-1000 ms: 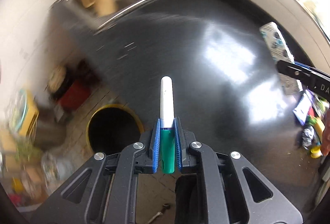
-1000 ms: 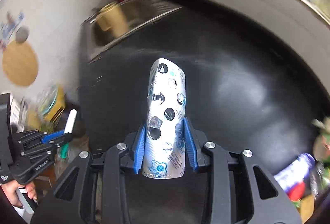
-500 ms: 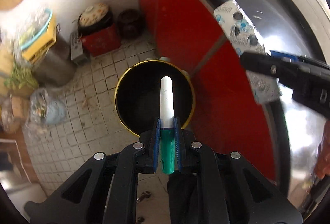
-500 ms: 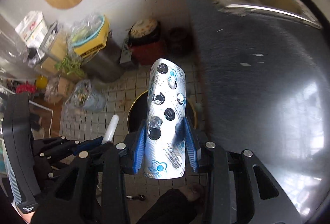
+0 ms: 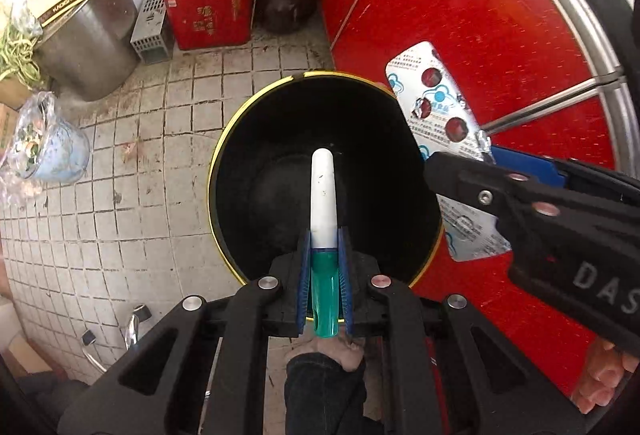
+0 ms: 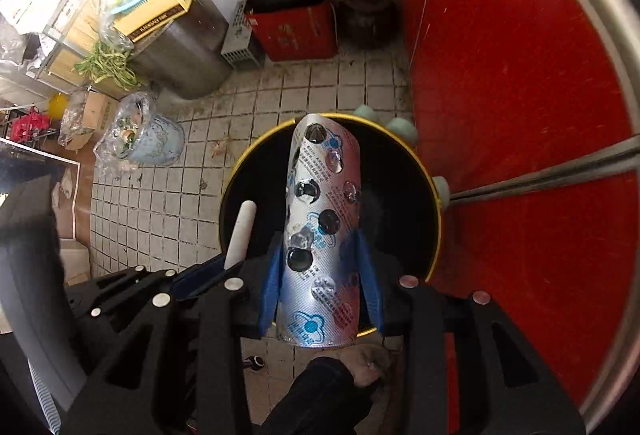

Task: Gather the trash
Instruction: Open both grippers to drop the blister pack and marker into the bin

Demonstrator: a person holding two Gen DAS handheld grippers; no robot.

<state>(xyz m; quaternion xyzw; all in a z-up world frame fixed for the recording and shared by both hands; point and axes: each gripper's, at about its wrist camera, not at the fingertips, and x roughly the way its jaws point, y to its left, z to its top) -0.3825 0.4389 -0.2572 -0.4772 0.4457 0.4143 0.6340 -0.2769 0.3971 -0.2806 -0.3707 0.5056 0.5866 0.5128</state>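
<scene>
Below, my left tongs (image 5: 324,235) pinched a white-and-green marker (image 5: 323,195) over the black bin (image 5: 224,163), while my right tongs (image 6: 320,267) clamped a blister pack (image 6: 320,227) beside it.

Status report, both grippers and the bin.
Left gripper shut on pen. Right gripper shut on blister pack. Both over open bin. Nothing in the way.

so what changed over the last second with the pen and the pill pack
Both grippers swung off the dark countertop and down over the black bin on the tiled floor. The left gripper still clamps the pen, and the right gripper still holds the pill pack. Nothing has been dropped yet.
</scene>
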